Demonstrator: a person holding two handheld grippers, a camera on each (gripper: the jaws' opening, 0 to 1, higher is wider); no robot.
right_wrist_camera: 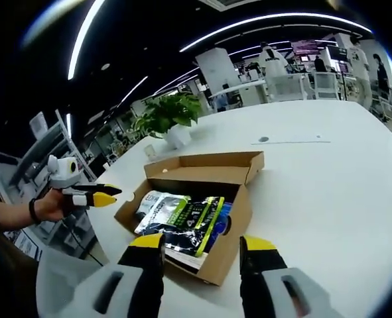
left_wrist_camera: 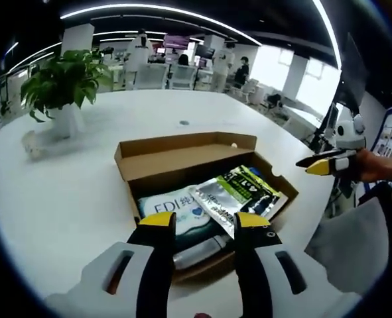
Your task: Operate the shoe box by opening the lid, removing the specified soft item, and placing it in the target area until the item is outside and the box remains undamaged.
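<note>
A brown cardboard shoe box (left_wrist_camera: 182, 156) stands open on the white table, its lid folded back flat. Inside lie a soft white and teal pack of wipes (left_wrist_camera: 172, 212), a silver, green and black foil packet (left_wrist_camera: 239, 194) partly over it, and a silver tube (left_wrist_camera: 202, 250). My left gripper (left_wrist_camera: 204, 222) hovers open just in front of the box, holding nothing. From the other side the box (right_wrist_camera: 230, 248) shows the wipes pack (right_wrist_camera: 149, 201) and the foil packet (right_wrist_camera: 194, 222). My right gripper (right_wrist_camera: 202, 242) is open and empty beside the box's near corner.
A potted plant (left_wrist_camera: 63, 86) (right_wrist_camera: 169, 116) stands on the table (left_wrist_camera: 69, 199) behind the box. A small grey disc (left_wrist_camera: 184, 122) lies on the tabletop. The right gripper (left_wrist_camera: 328, 162) hangs past the table edge; the left gripper (right_wrist_camera: 89, 194) is held beyond the opposite edge.
</note>
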